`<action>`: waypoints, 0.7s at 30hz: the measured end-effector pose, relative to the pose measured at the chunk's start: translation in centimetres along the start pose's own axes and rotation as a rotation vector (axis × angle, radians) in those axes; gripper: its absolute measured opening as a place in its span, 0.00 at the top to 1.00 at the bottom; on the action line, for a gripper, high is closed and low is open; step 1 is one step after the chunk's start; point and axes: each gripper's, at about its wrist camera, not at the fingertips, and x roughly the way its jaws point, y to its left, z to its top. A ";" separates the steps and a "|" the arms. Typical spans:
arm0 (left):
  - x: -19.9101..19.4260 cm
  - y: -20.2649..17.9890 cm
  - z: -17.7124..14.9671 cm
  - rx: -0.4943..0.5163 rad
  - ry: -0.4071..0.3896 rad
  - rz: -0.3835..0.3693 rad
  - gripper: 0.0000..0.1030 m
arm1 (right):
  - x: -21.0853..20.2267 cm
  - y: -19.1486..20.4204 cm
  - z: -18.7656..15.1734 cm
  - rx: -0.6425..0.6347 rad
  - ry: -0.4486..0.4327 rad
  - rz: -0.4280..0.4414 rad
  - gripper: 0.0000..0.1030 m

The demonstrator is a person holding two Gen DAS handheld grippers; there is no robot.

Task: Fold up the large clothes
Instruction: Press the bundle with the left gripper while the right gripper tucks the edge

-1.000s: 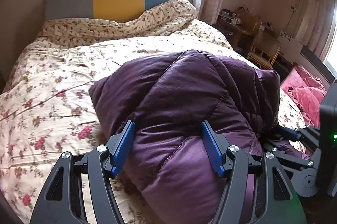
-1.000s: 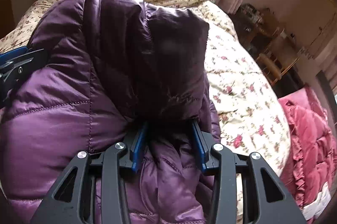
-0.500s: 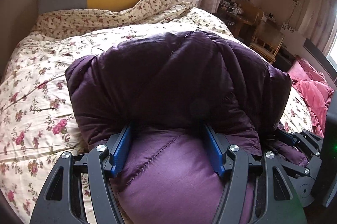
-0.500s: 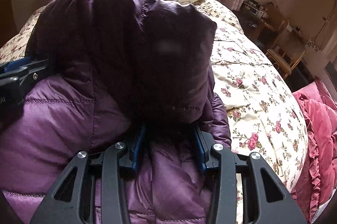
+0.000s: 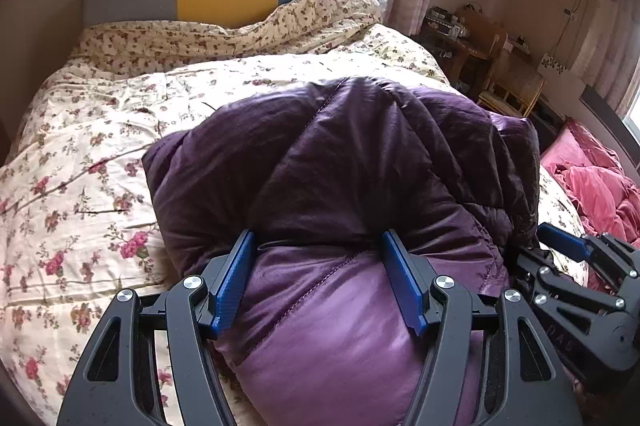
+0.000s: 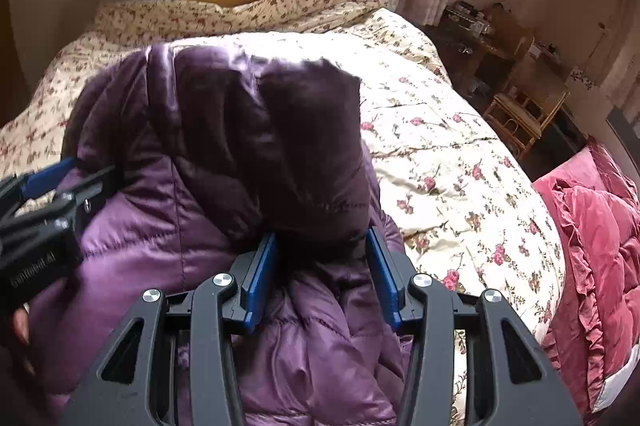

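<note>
A puffy purple jacket [image 5: 360,185] lies bunched on a floral bed [image 5: 80,153]. The left gripper [image 5: 320,280] and right gripper [image 6: 320,270] each bracket a thick fold — apparently clamping it, mid-fold. Next: lay the doubled part flat, then let go.
</note>
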 end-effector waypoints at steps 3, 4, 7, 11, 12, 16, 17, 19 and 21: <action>-0.3 0.1 0.3 -0.002 -0.007 0.001 0.38 | -0.3 0.2 0.6 0.012 -0.020 -0.011 0.57; -0.5 0.1 0.3 -0.002 -0.011 0.004 0.37 | -0.4 0.3 0.9 0.015 -0.026 -0.013 0.57; -0.7 0.2 0.6 -0.006 -0.016 0.003 0.37 | -0.4 0.5 1.6 0.018 -0.047 -0.029 0.56; -0.7 0.4 0.8 -0.002 -0.020 0.003 0.37 | 0.4 0.8 2.2 0.021 -0.056 -0.056 0.55; -0.7 0.3 0.9 0.000 -0.021 0.003 0.37 | 0.7 0.9 2.4 0.019 -0.053 -0.064 0.54; -0.4 0.2 0.8 0.009 -0.018 -0.003 0.37 | 2.7 0.5 2.6 0.011 -0.015 -0.077 0.48; -0.2 0.1 0.8 0.011 -0.015 -0.005 0.37 | 3.3 0.4 2.3 0.010 0.000 -0.078 0.48; 0.1 0.0 0.6 0.018 -0.008 -0.010 0.37 | 4.1 0.3 2.0 0.011 0.023 -0.075 0.48; 0.6 -0.2 0.4 0.028 0.002 -0.015 0.37 | 5.1 0.0 1.4 0.005 0.051 -0.069 0.48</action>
